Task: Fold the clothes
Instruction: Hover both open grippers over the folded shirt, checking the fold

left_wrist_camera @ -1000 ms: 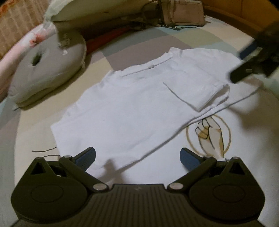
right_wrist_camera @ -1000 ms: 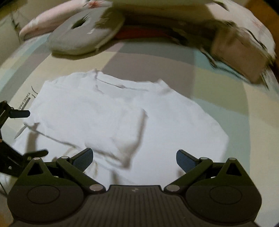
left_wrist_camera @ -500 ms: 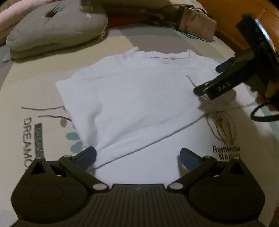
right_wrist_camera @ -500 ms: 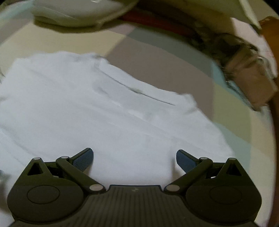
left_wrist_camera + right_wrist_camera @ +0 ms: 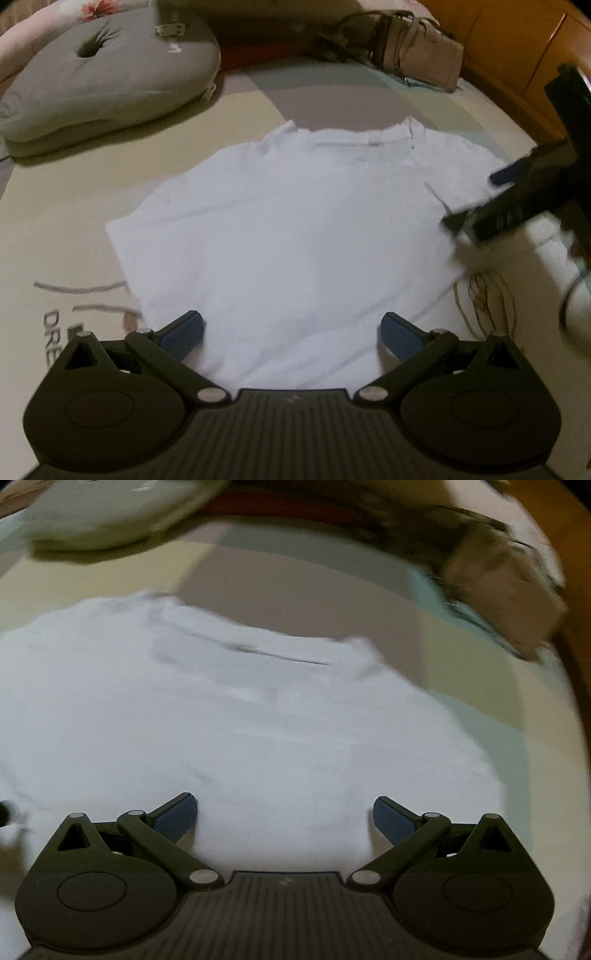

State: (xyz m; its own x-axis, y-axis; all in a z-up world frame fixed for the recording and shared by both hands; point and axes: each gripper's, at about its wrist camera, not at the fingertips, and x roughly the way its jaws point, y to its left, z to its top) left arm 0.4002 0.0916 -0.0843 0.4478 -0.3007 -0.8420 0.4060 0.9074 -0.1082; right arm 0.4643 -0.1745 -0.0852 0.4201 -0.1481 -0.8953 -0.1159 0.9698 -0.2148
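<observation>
Two tongs (image 5: 291, 334) (image 5: 284, 818) gape over a white shirt (image 5: 295, 240) — patchwork bedspread (image 5: 74, 206), grey cushion (image 5: 103, 74).

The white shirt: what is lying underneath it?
The white shirt lies flat on a printed bedspread with colour blocks, lettering and a line drawing beside the hem. Whatever print sits directly beneath the cloth is covered and cannot be seen.

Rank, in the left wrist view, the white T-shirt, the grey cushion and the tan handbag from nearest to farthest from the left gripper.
1. White T-shirt: directly beneath the open left gripper, spread on the bed.
2. Grey cushion: far left, beyond the shirt.
3. Tan handbag: far right, at the bed's far edge, slightly beyond the cushion.
</observation>
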